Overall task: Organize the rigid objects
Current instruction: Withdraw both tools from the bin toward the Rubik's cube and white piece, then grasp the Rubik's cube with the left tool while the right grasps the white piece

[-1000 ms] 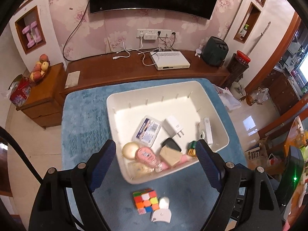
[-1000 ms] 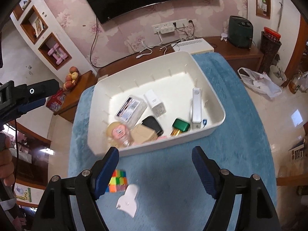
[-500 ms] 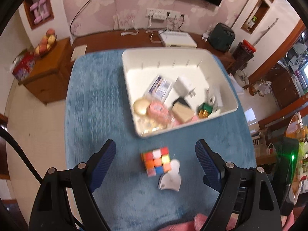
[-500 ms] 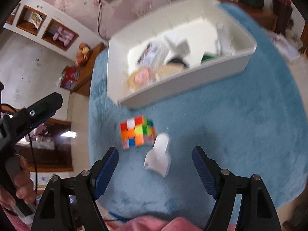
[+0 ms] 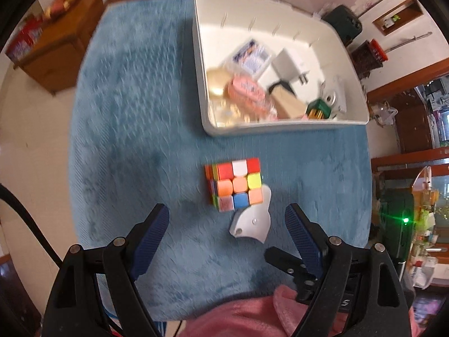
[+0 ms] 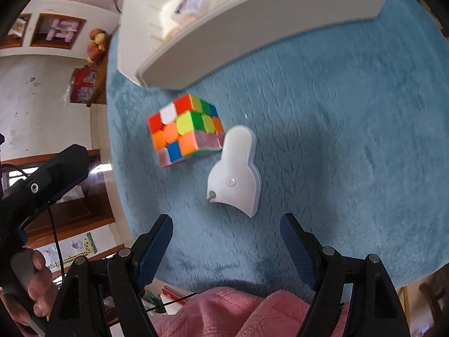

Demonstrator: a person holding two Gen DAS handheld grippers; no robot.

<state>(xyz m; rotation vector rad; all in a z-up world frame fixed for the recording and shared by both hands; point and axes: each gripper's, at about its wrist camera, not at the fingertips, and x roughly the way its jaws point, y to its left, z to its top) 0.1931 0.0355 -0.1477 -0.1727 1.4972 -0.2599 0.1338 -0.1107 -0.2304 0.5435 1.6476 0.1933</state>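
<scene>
A colourful puzzle cube (image 5: 234, 184) (image 6: 186, 130) lies on the blue fluffy cloth (image 5: 134, 129), just in front of the white bin (image 5: 280, 127) (image 6: 252, 36). A white bell-shaped plastic piece (image 5: 251, 219) (image 6: 235, 170) lies flat beside the cube, touching its near right corner. My left gripper (image 5: 227, 226) hangs open above the cloth, just short of both. My right gripper (image 6: 226, 236) is also open, with the white piece just ahead of its fingertips. Neither gripper holds anything. The bin holds several small items, among them a pink case (image 5: 247, 91) and a white charger (image 5: 289, 66).
The cloth-covered table ends close below the grippers, where a pink fleece sleeve (image 6: 224, 309) shows. A wooden cabinet (image 5: 53, 53) with fruit stands beyond the table's left side. The left gripper's body and a hand (image 6: 33, 289) appear at the left of the right wrist view.
Both grippers have dropped toward the table and tilted downward. The cube and white piece, once at the bottom edge of both views, now sit near the centre and look larger. The bin has shifted toward the top.
</scene>
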